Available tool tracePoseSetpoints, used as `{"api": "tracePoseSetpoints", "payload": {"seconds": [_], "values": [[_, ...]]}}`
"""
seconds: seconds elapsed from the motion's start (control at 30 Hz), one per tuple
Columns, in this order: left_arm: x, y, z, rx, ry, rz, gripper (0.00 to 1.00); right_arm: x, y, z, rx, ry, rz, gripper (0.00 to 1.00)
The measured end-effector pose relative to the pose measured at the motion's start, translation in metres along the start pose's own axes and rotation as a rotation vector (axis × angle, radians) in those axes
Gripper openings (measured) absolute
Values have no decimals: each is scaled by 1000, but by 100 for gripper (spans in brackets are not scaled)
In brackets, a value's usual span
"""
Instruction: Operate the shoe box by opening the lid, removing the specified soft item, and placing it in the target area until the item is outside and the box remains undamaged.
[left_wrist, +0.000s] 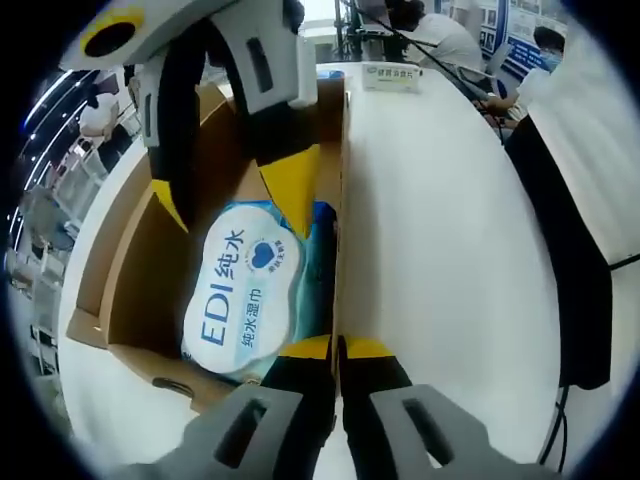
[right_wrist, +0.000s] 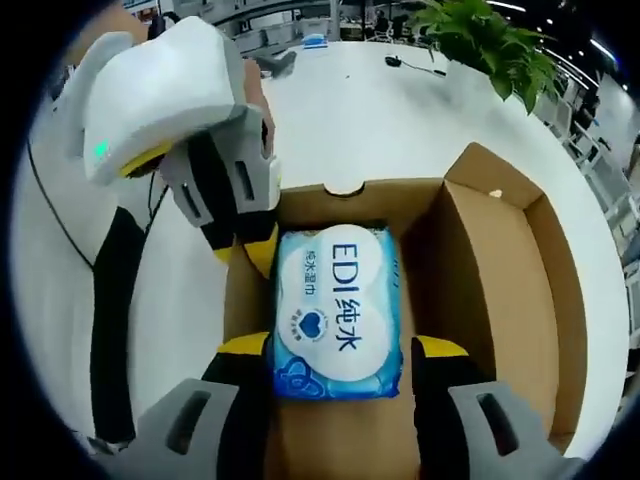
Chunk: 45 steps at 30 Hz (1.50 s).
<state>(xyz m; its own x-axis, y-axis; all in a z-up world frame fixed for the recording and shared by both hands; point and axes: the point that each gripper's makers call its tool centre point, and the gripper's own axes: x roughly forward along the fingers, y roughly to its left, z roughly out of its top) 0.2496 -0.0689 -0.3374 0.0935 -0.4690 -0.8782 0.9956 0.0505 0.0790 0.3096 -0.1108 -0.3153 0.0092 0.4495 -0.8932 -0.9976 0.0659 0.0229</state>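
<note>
An open brown cardboard shoe box (right_wrist: 480, 260) lies on a white table (right_wrist: 380, 110), its lid flap folded out to the side (right_wrist: 555, 290). Inside lies a blue-and-white pack of wet wipes (right_wrist: 338, 310), also seen flat in the box (left_wrist: 250, 290). My right gripper (right_wrist: 340, 348) is open, a yellow-tipped finger at each long side of the pack, close to its edges. It reaches down from the top of the left gripper view (left_wrist: 232, 200). My left gripper (left_wrist: 338, 348) is shut on the box's side wall (left_wrist: 340, 230); it enters the right gripper view from the left (right_wrist: 255, 245).
The white table (left_wrist: 450, 250) spreads wide beside the box. A small sign card (left_wrist: 392, 75) stands at its far end. A person in dark and white clothes (left_wrist: 570, 220) stands at the table's edge. A green plant (right_wrist: 480, 40) sits beyond the box.
</note>
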Motion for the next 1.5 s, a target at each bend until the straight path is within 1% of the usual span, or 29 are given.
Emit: {"api": "tracePoseSetpoints", "payload": {"seconds": [0.13, 0.17, 0.27, 0.37, 0.43, 0.63, 0.73, 0.93, 1.07, 1.33, 1.5], "values": [[0, 0, 0, 0, 0, 1, 1, 9, 5, -3, -2, 22, 11, 55], [0, 0, 0, 0, -1, 1, 1, 12, 5, -5, 12, 34, 10, 55], [0, 0, 0, -1, 0, 2, 1, 18, 6, -3, 18, 25, 2, 55], [0, -1, 0, 0, -1, 3, 1, 24, 7, -5, -14, 37, -6, 56], [0, -1, 0, -1, -1, 3, 1, 24, 5, -5, -21, 40, -2, 55], [0, -1, 0, 0, -4, 0, 1, 24, 5, -6, -20, 13, 18, 54], [0, -2, 1, 4, -5, 2, 1, 23, 5, -8, -42, 19, 25, 54], [0, -1, 0, 1, -6, 1, 1, 20, 4, -13, -53, 27, 32, 54], [0, -1, 0, 1, -7, 1, 1, 16, 2, -21, -52, 34, 33, 53], [1, -1, 0, 1, -8, -1, 1, 3, -5, -49, -34, 69, 31, 53], [0, -1, 0, 0, -7, -1, 1, -3, -7, -59, -25, 80, 30, 53]]}}
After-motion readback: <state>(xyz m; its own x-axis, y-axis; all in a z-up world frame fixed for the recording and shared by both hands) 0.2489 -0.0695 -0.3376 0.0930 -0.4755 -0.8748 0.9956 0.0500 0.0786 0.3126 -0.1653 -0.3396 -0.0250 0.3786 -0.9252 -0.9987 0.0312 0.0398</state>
